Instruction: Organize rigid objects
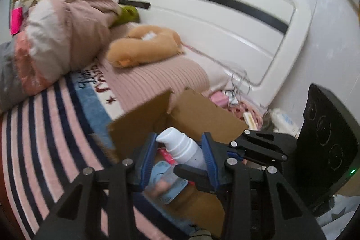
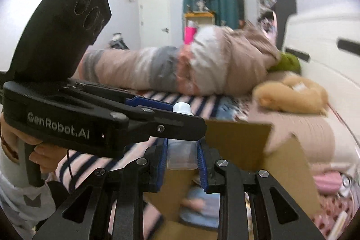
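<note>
A white pump bottle with a clear body hangs above an open cardboard box on the bed. In the left wrist view my right gripper reaches in from the right and is shut on the bottle's body. My left gripper has its blue pads on either side of the bottle's pump head; contact is unclear. In the right wrist view the bottle sits between the right gripper's blue pads, and the left gripper crosses in front at the cap. A pale blue round item lies inside the box.
The box stands on a pink and navy striped bedspread. A tan plush toy and a heap of pink bedding lie behind it. A white headboard is to the right. A pink basket of small items stands beyond the box.
</note>
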Available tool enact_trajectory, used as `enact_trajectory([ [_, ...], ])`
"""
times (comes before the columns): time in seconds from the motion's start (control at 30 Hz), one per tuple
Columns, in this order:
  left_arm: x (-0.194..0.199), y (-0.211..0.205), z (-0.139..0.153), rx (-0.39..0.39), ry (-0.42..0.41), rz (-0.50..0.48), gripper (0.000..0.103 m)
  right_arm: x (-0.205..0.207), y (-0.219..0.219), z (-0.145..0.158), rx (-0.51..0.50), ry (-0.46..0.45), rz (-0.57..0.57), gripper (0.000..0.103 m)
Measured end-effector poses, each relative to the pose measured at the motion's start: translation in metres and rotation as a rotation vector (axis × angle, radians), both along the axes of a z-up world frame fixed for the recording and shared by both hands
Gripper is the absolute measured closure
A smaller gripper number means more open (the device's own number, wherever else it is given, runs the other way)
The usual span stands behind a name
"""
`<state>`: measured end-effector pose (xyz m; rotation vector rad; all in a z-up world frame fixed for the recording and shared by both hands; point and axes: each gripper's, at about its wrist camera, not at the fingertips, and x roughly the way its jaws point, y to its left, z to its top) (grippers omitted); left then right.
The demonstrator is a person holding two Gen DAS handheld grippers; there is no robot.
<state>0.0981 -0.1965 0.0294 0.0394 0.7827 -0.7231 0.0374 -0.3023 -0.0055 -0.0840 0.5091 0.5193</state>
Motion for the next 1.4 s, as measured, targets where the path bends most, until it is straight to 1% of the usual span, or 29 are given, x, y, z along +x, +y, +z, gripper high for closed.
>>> enact_trajectory([
  [0.03,0.004,-0.012,-0.006,0.025,0.015,-0.009,0.065,0.003,-0.010,-0.004,-0.001,0.027,-0.006,0.083],
  [0.13,0.011,-0.031,-0.017,0.064,0.048,-0.025,0.065,0.010,-0.028,-0.018,0.001,0.095,-0.006,0.083],
  [0.27,0.013,-0.045,-0.027,0.100,0.061,-0.032,0.065,0.014,-0.037,-0.032,-0.017,0.143,-0.004,0.083],
  [0.33,0.013,-0.045,-0.029,0.108,0.063,-0.026,0.061,0.015,-0.037,-0.036,-0.044,0.160,-0.022,0.082],
  [0.4,0.013,-0.043,-0.028,0.106,0.056,-0.013,0.049,0.016,-0.038,-0.038,-0.058,0.171,-0.039,0.081],
  [0.43,0.011,-0.039,-0.025,0.103,0.043,-0.004,0.046,0.019,-0.035,-0.039,-0.058,0.173,-0.042,0.077],
  [0.5,0.007,-0.034,-0.022,0.101,0.021,0.014,0.035,0.017,-0.036,-0.036,-0.058,0.172,-0.050,0.068],
  [0.53,0.005,-0.029,-0.018,0.097,0.007,0.026,0.033,0.015,-0.035,-0.034,-0.059,0.169,-0.052,0.067],
  [0.6,-0.002,-0.016,-0.010,0.085,-0.023,0.066,0.023,0.014,-0.034,-0.029,-0.059,0.160,-0.054,0.066],
  [0.67,-0.013,0.000,0.002,0.074,-0.072,0.133,0.016,0.012,-0.033,-0.021,-0.048,0.142,-0.052,0.061],
  [0.73,-0.027,0.023,0.014,0.053,-0.134,0.216,0.011,0.008,-0.031,-0.010,-0.033,0.112,-0.043,0.051],
  [0.77,-0.032,0.032,0.018,0.043,-0.155,0.255,0.007,0.004,-0.030,-0.002,-0.024,0.085,-0.034,0.048],
  [0.8,-0.039,0.043,0.022,0.030,-0.177,0.300,0.002,0.004,-0.029,0.001,-0.018,0.070,-0.029,0.043],
  [0.83,-0.047,0.055,0.025,0.014,-0.198,0.344,0.001,0.001,-0.028,0.007,-0.008,0.046,-0.023,0.037],
  [0.87,-0.052,0.065,0.028,0.004,-0.211,0.376,0.001,-0.003,-0.027,0.014,0.005,0.017,-0.019,0.033],
  [0.93,-0.064,0.085,0.029,-0.001,-0.233,0.459,0.001,-0.007,-0.026,0.023,0.024,-0.032,-0.025,0.017],
  [1.07,-0.078,0.116,0.025,0.014,-0.254,0.595,0.001,-0.015,-0.021,0.037,0.067,-0.116,0.001,0.005],
  [1.1,-0.080,0.122,0.022,0.021,-0.253,0.618,0.001,-0.016,-0.020,0.039,0.073,-0.126,0.011,0.000],
  [1.17,-0.082,0.131,0.017,0.037,-0.242,0.655,0.001,-0.017,-0.014,0.039,0.070,-0.129,0.036,0.000],
  [1.27,-0.083,0.139,0.010,0.046,-0.223,0.681,0.001,-0.014,-0.004,0.034,0.053,-0.102,0.054,0.000],
  [1.4,-0.084,0.141,0.007,0.075,-0.230,0.708,0.001,-0.014,0.003,0.027,0.035,-0.087,0.064,0.000],
])
